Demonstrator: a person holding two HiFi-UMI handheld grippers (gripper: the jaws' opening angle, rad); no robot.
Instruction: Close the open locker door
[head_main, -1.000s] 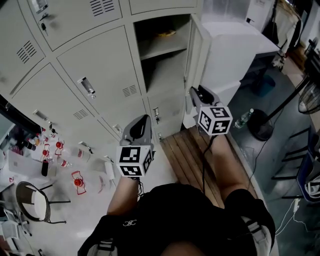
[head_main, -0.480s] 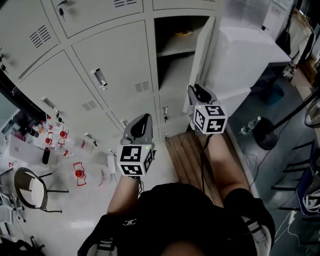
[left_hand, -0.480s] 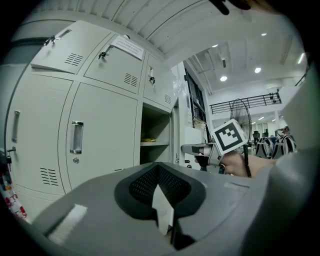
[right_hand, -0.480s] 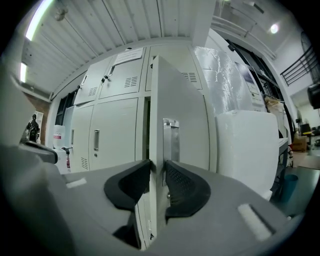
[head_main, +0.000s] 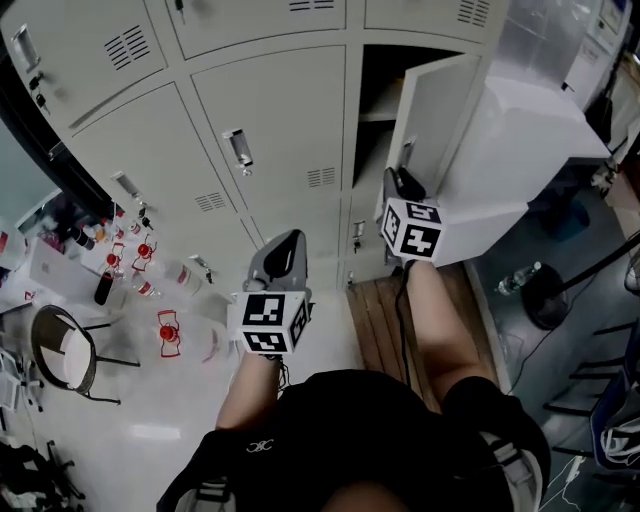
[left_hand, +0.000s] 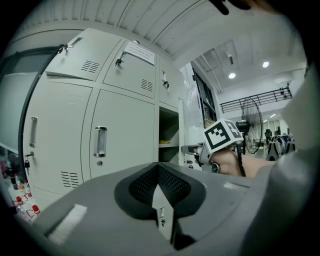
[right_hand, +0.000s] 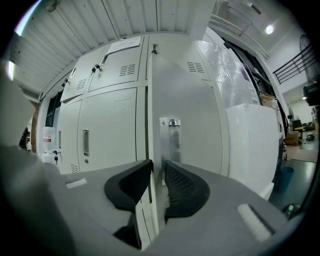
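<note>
The open locker door (head_main: 440, 110) hangs ajar at the right end of the grey lockers, its dark compartment (head_main: 378, 100) showing beside it. My right gripper (head_main: 393, 182) is up at the door's free edge, just below its handle (head_main: 406, 152). In the right gripper view the door (right_hand: 195, 100) fills the middle, and its edge runs down through the gap of my right gripper (right_hand: 157, 167). Those jaws are closing and I see no pad pressing on the door. My left gripper (head_main: 285, 240) hangs lower left, shut and empty, pointed at the lockers as my left gripper (left_hand: 157, 170).
A white cabinet (head_main: 530, 140) stands right of the door. A wooden pallet (head_main: 385, 320) lies below the lockers. Red-capped bottles (head_main: 140, 255) and a round chair (head_main: 65, 365) sit on the floor at left. A fan base (head_main: 545, 295) and a water bottle (head_main: 517, 278) are at right.
My right gripper has moved up to the door's free edge. The head view has swung, so the lockers sit further right and more of the door's face shows. The left gripper has barely moved.
</note>
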